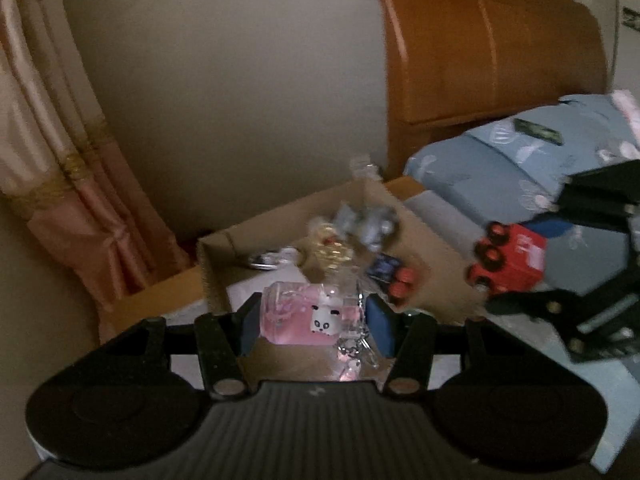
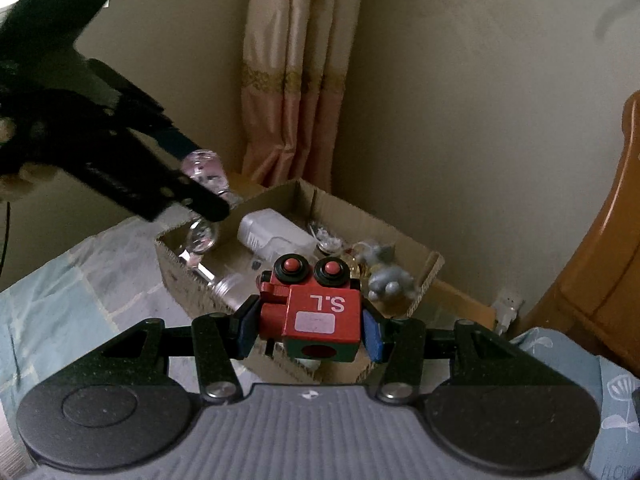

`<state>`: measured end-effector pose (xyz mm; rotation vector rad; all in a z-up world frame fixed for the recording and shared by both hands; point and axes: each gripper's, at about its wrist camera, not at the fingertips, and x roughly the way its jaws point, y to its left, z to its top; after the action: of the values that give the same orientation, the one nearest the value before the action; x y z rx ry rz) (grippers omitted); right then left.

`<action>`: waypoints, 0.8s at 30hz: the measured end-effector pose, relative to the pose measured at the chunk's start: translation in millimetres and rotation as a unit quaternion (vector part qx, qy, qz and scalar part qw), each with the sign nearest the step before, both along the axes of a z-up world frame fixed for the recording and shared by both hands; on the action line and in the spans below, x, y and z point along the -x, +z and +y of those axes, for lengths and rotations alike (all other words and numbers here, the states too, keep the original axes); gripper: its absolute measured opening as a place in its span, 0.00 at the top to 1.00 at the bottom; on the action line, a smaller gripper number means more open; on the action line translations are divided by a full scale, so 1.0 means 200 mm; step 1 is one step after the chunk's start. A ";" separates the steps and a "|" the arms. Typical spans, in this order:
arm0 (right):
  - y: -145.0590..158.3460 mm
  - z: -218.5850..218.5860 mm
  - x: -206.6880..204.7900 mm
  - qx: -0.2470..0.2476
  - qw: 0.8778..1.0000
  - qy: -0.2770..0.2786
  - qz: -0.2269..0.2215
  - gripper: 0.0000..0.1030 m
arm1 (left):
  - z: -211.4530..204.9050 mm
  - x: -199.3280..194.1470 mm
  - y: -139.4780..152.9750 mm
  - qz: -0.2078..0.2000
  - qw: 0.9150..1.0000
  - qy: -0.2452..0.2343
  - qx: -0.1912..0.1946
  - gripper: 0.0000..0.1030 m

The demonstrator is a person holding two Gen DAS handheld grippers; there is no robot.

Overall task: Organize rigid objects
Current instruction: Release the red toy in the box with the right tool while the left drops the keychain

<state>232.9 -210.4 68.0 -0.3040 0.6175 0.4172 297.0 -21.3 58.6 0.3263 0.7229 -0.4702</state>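
My left gripper is shut on a clear pink block charm with a white animal face and a dangling chain, held over the near edge of an open cardboard box. My right gripper is shut on a red wooden toy truck marked "S.L", with black-and-red wheels, held above the box. The truck also shows in the left wrist view, to the right of the box. The left gripper with the pink charm shows in the right wrist view, over the box's left wall.
The box holds a white bottle, grey animal figures, a gold trinket and other small items. It stands on a bed with a blue patterned cover. A wooden headboard, a curtain and a wall stand behind.
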 end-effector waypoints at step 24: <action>-0.02 0.19 -0.41 0.014 0.999 0.012 0.026 0.46 | 0.18 -0.01 -0.22 0.010 0.999 0.038 0.022 0.14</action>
<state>314.1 -172.2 64.9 -0.3292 0.6714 0.4408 299.9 15.1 13.7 0.2526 0.7399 -0.4174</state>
